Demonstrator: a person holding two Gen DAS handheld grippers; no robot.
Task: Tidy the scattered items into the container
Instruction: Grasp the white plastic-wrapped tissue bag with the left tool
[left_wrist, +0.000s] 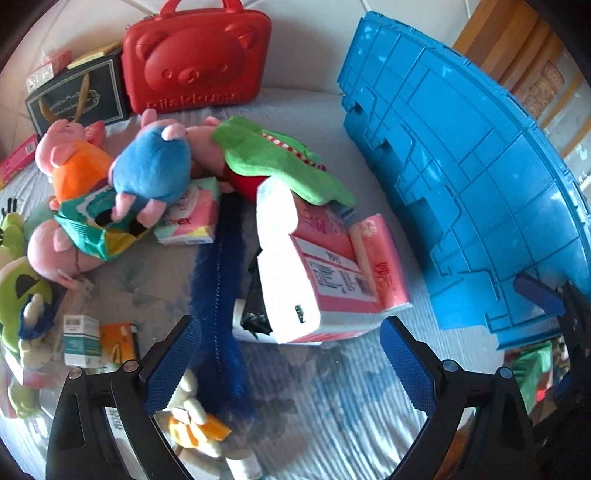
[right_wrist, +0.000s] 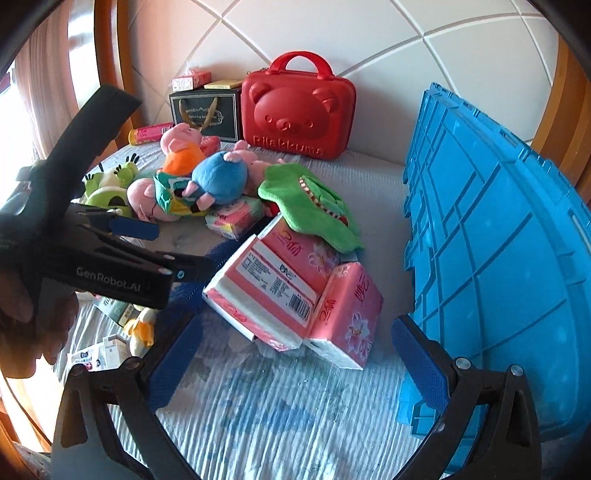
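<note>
Blue container (left_wrist: 480, 192): cut off at right edge in both views; interior not visible. Green cloth (right_wrist: 314, 206) hides far end of pink tissue pack (right_wrist: 273, 288). Small boxes (left_wrist: 79, 338), near left: print unreadable. Yellow toy (left_wrist: 199, 428) blurred, partly behind left fingers (left_wrist: 173, 369).

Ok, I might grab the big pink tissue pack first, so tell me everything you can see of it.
The big pink tissue pack is a soft plastic-wrapped block, pink and white, with a white label and barcode. It lies tilted on the striped bedcover, unopened as far as shows. A green plush drapes over its far end, a smaller pink pack leans against its right side, and a blue furry strip runs along its left. Neither gripper touches it.
</note>
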